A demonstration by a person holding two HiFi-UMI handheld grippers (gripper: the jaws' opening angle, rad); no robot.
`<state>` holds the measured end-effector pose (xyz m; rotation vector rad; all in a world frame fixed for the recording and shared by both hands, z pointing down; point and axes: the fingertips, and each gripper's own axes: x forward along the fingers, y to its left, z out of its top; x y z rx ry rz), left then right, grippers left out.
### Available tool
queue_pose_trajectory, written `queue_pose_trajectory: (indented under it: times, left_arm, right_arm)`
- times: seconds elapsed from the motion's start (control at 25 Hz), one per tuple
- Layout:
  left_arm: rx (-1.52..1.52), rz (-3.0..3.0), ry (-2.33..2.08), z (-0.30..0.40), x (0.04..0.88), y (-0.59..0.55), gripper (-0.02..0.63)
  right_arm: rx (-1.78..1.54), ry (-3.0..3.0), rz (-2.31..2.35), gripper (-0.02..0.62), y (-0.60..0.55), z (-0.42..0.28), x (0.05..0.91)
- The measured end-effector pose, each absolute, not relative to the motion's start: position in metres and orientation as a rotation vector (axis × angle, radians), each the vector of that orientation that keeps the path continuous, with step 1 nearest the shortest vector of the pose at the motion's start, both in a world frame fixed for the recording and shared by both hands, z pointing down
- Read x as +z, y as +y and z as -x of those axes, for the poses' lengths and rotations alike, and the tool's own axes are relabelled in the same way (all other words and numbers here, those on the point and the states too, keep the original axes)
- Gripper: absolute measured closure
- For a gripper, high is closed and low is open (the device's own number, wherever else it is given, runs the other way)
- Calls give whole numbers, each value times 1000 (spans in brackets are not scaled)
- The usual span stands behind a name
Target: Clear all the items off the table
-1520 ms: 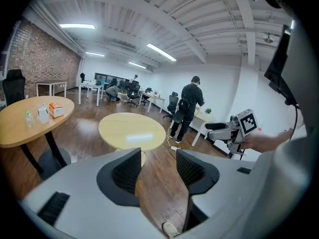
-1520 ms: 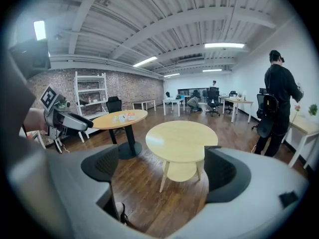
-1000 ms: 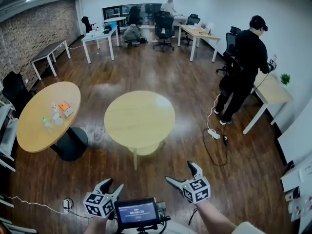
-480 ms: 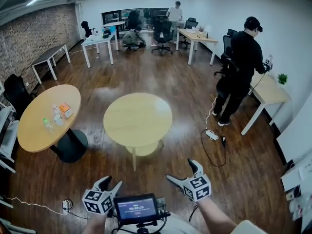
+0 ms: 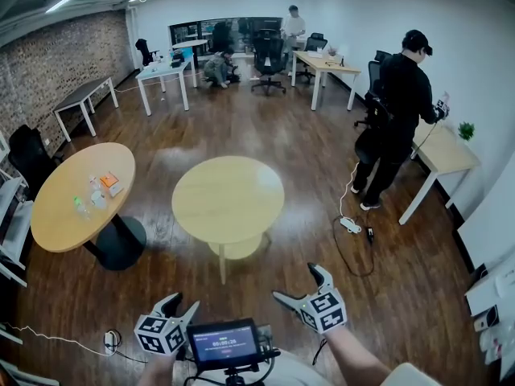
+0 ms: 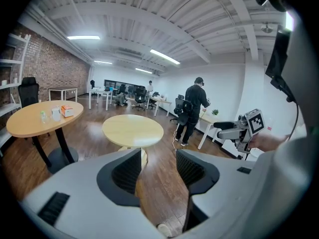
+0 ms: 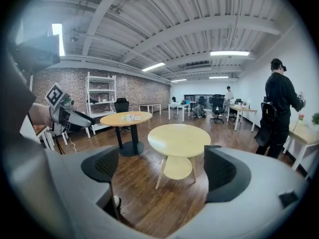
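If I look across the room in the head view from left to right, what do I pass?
round table with small things on it → bare round table → person in black → little green plant

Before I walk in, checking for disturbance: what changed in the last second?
Far back, the standing person stepped slightly right. Nothing was gripped or released. The left gripper and right gripper stay open and empty; the things on the left table are unmoved.
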<state>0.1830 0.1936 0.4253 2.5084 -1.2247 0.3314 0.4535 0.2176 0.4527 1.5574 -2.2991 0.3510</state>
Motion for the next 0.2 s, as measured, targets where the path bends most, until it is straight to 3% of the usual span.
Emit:
queue_pose_trajectory:
  times: [0.2]
  left_arm:
    - [337, -2508, -1221, -184, 428, 196, 379]
  right_arm:
    - [325, -2292, -1542, 51, 218, -451, 451]
